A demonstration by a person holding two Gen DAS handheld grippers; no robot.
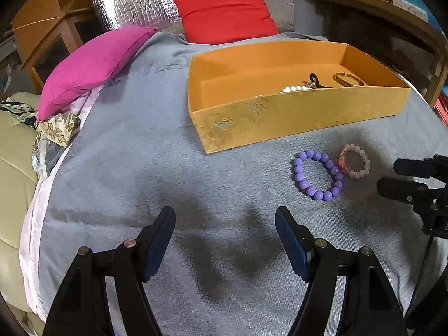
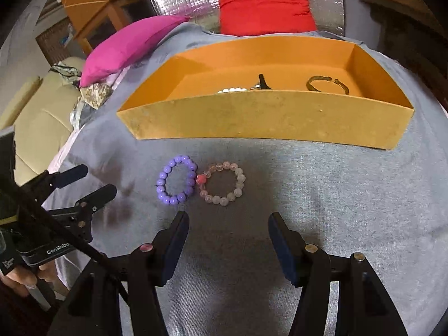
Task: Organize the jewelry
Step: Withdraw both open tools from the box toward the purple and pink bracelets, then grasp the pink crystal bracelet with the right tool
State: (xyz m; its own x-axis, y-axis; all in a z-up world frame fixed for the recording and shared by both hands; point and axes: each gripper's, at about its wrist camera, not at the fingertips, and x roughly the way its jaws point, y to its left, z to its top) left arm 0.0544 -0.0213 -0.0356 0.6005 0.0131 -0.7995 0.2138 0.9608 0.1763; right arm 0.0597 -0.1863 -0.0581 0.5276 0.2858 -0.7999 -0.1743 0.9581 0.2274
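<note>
Jewelry is the thing to tidy here, and some of it is already sitting in the long orange cardboard box (image 1: 294, 112).

In the left wrist view, a string of white round beads (image 1: 294, 88), a dark clip-like piece (image 1: 315, 79) and a brass open bangle (image 1: 348, 79) are lying inside the box. So that part looks done. Two pieces are still waiting outside. The purple bracelet of shiny round beads (image 1: 317, 175) is lying flat on the grey cloth (image 1: 140, 154), just in front of the box. The pale pink bracelet of cloudy beads (image 1: 355, 161) is lying right beside it, and the two look like they are touching. The left gripper (image 1: 225, 240) is hanging over bare cloth with its jaws wide apart, holding nothing. The right gripper (image 1: 392, 179) is peeking in from the side, near the pink bracelet. A bright pink pillow (image 1: 92, 67) and a red pillow (image 1: 226, 11) are resting further back.

In the right wrist view, the right gripper (image 2: 228, 240) is pointing at the pale pink bracelet (image 2: 222, 183), which has one bright pink bead. Its jaws are wide apart and empty too. The purple bracelet (image 2: 176, 179) is sitting to the left, touching it. The left gripper (image 2: 92, 183) is showing at the left edge, its jaws apart and holding nothing.

I think two bracelets are left to put away.
</note>
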